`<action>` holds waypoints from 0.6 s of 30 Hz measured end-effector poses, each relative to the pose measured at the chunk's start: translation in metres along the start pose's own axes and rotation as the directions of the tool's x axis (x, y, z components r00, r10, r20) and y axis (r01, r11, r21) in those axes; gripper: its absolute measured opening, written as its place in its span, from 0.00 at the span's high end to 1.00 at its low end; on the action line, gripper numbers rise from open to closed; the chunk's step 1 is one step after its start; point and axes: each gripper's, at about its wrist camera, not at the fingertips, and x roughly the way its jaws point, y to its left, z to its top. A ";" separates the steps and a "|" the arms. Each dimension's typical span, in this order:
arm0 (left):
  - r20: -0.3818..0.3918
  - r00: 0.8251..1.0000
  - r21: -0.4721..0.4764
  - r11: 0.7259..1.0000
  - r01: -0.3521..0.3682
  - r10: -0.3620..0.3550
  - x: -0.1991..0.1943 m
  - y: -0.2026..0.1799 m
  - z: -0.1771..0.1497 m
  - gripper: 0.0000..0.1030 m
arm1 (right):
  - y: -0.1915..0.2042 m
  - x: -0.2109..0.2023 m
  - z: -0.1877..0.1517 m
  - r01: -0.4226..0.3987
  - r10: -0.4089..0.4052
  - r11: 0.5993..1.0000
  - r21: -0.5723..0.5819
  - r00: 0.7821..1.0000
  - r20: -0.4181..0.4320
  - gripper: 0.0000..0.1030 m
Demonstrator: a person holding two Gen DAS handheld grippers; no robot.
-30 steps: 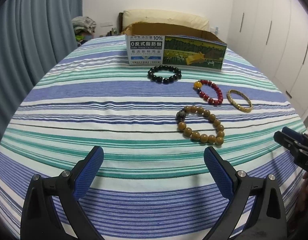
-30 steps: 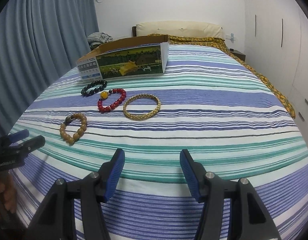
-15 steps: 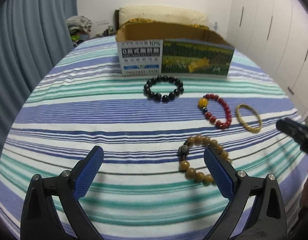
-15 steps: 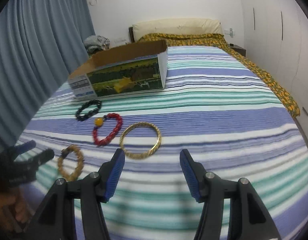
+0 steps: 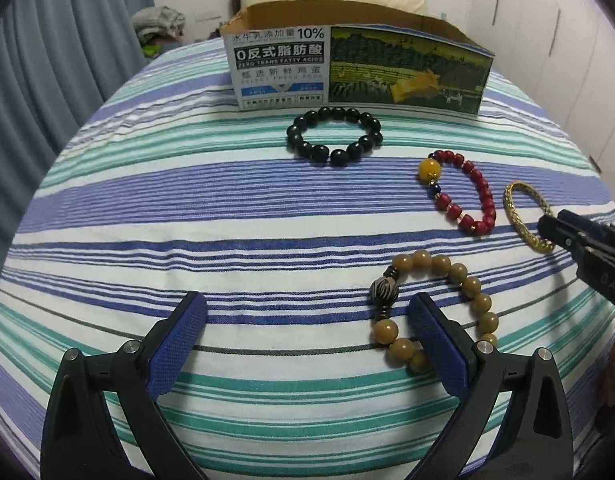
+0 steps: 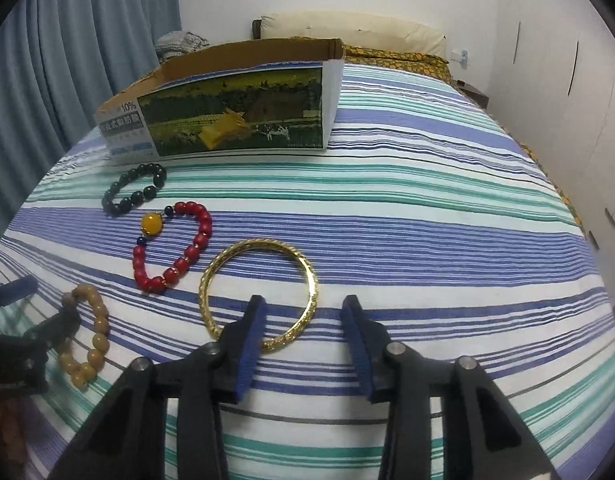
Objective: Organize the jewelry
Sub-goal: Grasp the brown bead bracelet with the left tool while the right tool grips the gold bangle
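black bracelet: lying flat just before the open box
red bracelet: lying flat, amber bead showing
gold bangle: lying flat
tan bracelet: lying nearest bedspread's near edge

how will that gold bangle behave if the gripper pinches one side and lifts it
The gold bangle holds an even round hoop, so it is probably rigid and should lift as one piece, not droop like a beaded string. Its shiny, thin rim may slip or pivot between the right gripper pads, whose jaws are closing around its near edge.
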 end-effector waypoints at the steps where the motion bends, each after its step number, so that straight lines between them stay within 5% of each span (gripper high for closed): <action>1: 0.000 1.000 0.001 1.000 -0.002 0.002 0.000 -0.001 0.000 0.01 | 0.000 0.000 0.000 0.004 -0.004 1.000 -0.002 1.000 0.000 0.63; 18: -0.006 1.000 -0.001 1.000 -0.004 0.004 0.001 0.000 0.001 0.00 | 0.005 0.001 0.001 0.035 -0.035 0.999 -0.029 0.999 -0.003 0.63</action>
